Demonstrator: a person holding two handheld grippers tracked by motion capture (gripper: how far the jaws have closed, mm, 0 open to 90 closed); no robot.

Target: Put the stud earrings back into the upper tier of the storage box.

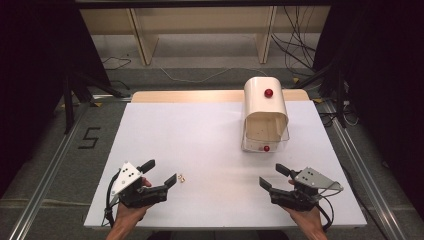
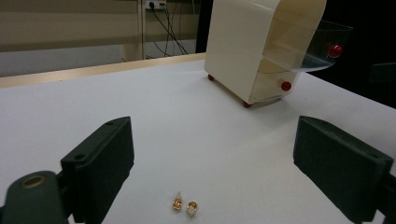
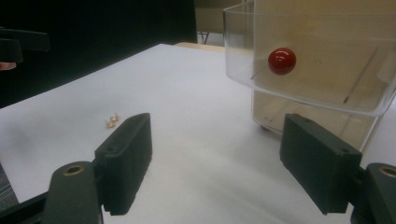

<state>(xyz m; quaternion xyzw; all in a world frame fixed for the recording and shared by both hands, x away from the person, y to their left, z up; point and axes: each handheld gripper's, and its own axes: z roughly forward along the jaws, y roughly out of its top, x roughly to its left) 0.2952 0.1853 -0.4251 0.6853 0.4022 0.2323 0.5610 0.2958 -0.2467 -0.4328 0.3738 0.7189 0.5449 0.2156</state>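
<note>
Two small gold earrings point(image 2: 185, 206) lie side by side on the white desk point(image 1: 200, 135), just beyond the tips of my left gripper point(image 1: 161, 173). In the left gripper view they sit low in the frame, between the two black fingers point(image 2: 100, 163), a little closer to the left-hand one. Both of that gripper's fingers stand wide apart and hold nothing.

My right gripper point(image 1: 270, 176) hovers over the near right part of the desk, its fingers point(image 3: 125, 158) also spread open and empty. It faces a cream storage box point(image 1: 265, 107) at the far right of the desk. The box's clear drawer point(image 3: 317, 60) with a red knob point(image 3: 281, 61) is pulled out toward me, and a second red knob point(image 2: 286, 86) sits on the drawer below it.

I judge the step in hand to be picking up the earrings with the left gripper, probably to place them in the open drawer. To do it well, I would centre one earring between the fingers, lower the tips until they almost brush the desk, then close slowly. The pieces are tiny and may skid or flip away. They lie nearly touching, so closing on both at once risks dropping one.
</note>
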